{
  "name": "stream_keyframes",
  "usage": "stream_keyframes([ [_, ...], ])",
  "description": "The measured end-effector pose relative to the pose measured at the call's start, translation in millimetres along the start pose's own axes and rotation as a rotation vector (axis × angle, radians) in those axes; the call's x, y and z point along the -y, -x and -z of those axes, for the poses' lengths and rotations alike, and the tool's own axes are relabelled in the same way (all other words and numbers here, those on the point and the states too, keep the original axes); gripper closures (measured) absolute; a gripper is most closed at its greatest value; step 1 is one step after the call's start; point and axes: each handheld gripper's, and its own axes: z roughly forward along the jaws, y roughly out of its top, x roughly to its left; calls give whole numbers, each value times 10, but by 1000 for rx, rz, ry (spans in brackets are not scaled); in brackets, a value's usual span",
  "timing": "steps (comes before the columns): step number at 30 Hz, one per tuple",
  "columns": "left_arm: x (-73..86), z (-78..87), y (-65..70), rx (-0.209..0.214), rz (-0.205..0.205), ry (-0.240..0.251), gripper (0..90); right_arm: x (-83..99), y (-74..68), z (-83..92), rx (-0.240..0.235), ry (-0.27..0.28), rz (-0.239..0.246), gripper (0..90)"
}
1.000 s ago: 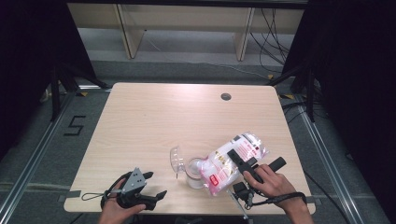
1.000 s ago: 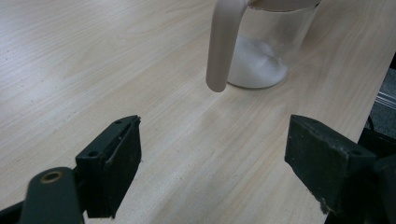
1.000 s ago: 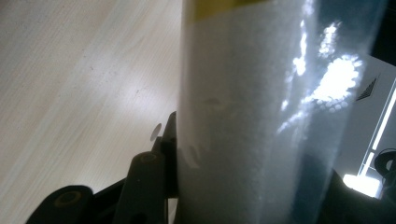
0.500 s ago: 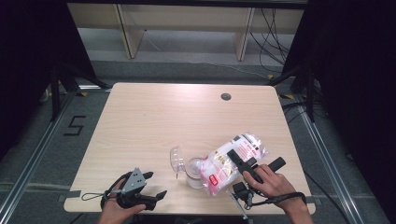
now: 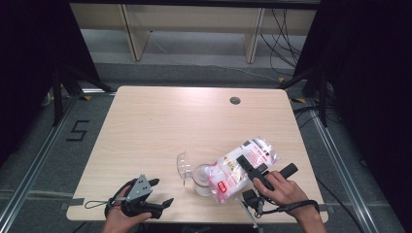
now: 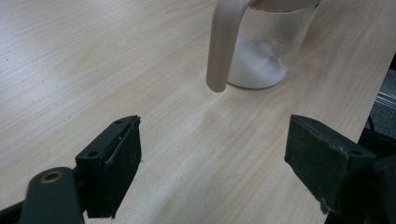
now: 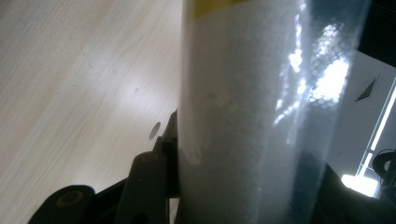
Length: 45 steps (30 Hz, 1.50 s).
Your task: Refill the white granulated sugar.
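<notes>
Two claws, right claw point(image 5: 252, 171) clamping tilted bag point(image 5: 241, 167) seemingly over jar point(image 5: 202, 178), left claw point(image 5: 163, 193) agape, low.

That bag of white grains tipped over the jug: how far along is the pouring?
Partly done. A low heap of white grains already lies at the bottom of the jug. The right gripper grips the bag, tilted with its mouth at the jug's rim. The bag looks mostly full, so much remains. The left gripper rests open nearby.
</notes>
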Motion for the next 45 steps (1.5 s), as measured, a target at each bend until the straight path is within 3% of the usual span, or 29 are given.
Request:
stream_keyframes([
  [1, -1, 0, 0, 0, -3, -2, 183, -1, 11, -10, 6, 12, 14, 640],
  [5, 2, -2, 4, -3, 3, -3, 183, -9, -17, 1, 0, -4, -32, 641],
  [11, 1, -4, -1, -1, -2, -6, 183, -9, -12, 2, 1, -3, -32, 642],
  [12, 2, -5, 1, 0, -1, -5, 183, 0, 6, -3, 3, 2, -4, 642],
  [18, 2, -3, -3, -5, -2, -6, 183, 2, 15, -11, -5, 9, 12, 642],
  [32, -1, 0, -3, -1, -3, -2, 185, 4, 12, -11, 1, 9, 12, 644],
  [33, -1, 1, -3, -1, -2, -2, 185, 0, 15, -8, -4, 5, 8, 644],
  [34, -1, -4, 4, 2, 4, 6, 185, -6, -9, 5, -4, -9, -29, 645],
  [37, -3, -1, 1, 1, -1, 0, 185, -7, 16, 1, -3, 5, -5, 646],
  [45, -3, 0, 0, 1, -2, 2, 185, -14, 14, 14, -6, -5, -14, 646],
])
